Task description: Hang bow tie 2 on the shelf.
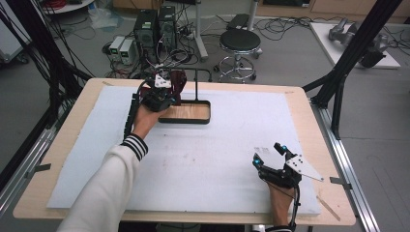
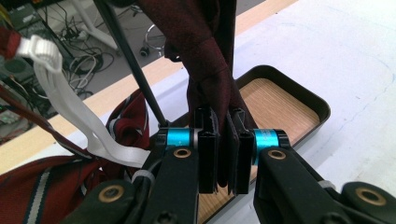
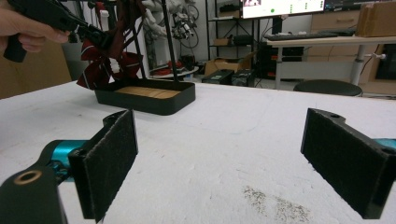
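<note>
While a person sits at the near edge, a wooden bench stretches out under a large white foam sheet that covers most of its top. Toward the far side of that sheet sits a shallow black tray with a wood-grain floor, and a thin black stand rises from it. Draped over the stand is a dark red necktie; in the left claw view more of the red striped cloth lies bunched at the lower left, with a white strap curling across it.

The person's left arm, in a white sleeve with dark striped cuff, reaches forward to the tray's left end. The left claw is up beside the stand, and in its own view the left claw has its two black jaws pressed nearly together on a hanging fold of the necktie, just above the tray's wooden floor.

The right claw rests low on the foam sheet near the front right corner of the bench, well apart from the tray. Its jaws stand wide apart with nothing between them; the right claw view shows the right claw with only bare foam in the gap, a few dark specks on the sheet, and the tray farther off.
</note>
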`<state>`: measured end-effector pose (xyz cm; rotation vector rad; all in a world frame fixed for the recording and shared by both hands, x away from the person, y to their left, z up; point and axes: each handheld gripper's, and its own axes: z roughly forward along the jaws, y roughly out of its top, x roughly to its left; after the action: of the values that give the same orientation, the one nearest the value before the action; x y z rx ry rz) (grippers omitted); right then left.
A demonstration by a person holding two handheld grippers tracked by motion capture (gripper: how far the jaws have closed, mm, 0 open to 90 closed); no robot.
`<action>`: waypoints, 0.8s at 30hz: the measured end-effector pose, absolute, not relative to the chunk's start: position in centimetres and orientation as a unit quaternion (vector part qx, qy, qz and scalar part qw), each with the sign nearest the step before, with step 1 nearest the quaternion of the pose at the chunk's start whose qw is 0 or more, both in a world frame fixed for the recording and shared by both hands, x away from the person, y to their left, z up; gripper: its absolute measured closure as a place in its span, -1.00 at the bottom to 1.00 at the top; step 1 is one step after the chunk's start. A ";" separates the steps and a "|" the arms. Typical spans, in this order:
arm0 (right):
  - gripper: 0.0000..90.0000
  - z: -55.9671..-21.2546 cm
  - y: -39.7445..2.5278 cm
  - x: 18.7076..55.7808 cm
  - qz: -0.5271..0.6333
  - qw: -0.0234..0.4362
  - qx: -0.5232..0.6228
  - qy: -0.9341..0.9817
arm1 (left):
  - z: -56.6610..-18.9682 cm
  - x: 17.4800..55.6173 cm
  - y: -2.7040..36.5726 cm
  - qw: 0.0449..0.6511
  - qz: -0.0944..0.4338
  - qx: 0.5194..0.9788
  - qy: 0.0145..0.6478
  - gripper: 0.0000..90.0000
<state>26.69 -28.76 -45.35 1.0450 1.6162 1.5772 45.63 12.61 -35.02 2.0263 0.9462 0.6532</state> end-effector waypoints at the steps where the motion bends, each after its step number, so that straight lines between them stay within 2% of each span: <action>1: -0.77 -45.3 -28.8 26.7 0.600 0.321 0.397 0.615 | -35.1 45.7 12.7 0.394 0.255 0.799 0.376 0.88; 8: -0.77 -45.4 -28.7 26.7 0.600 0.321 0.398 0.615 | -35.4 46.0 12.9 0.393 0.235 0.802 0.384 0.84; 14: -0.77 -45.4 -28.7 26.7 0.600 0.323 0.397 0.616 | -35.5 46.0 13.1 0.392 0.234 0.803 0.384 0.72; 20: -0.77 -45.3 -28.6 26.6 0.597 0.327 0.392 0.619 | -35.6 45.9 13.6 0.397 0.228 0.803 0.382 0.70; 21: -0.77 -45.3 -28.6 26.6 0.597 0.326 0.392 0.619 | -35.6 45.9 13.6 0.397 0.223 0.804 0.382 0.61; 22: -0.77 -45.3 -28.7 26.7 0.598 0.326 0.393 0.617 | -35.6 45.9 13.6 0.396 0.221 0.804 0.384 0.41; 24: -0.77 -45.4 -28.8 26.7 0.601 0.321 0.397 0.615 | -35.7 45.8 13.7 0.400 0.222 0.804 0.379 0.28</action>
<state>26.69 -28.75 -45.35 1.0423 1.6165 1.5774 45.79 13.68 -35.67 2.0352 0.9596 0.5606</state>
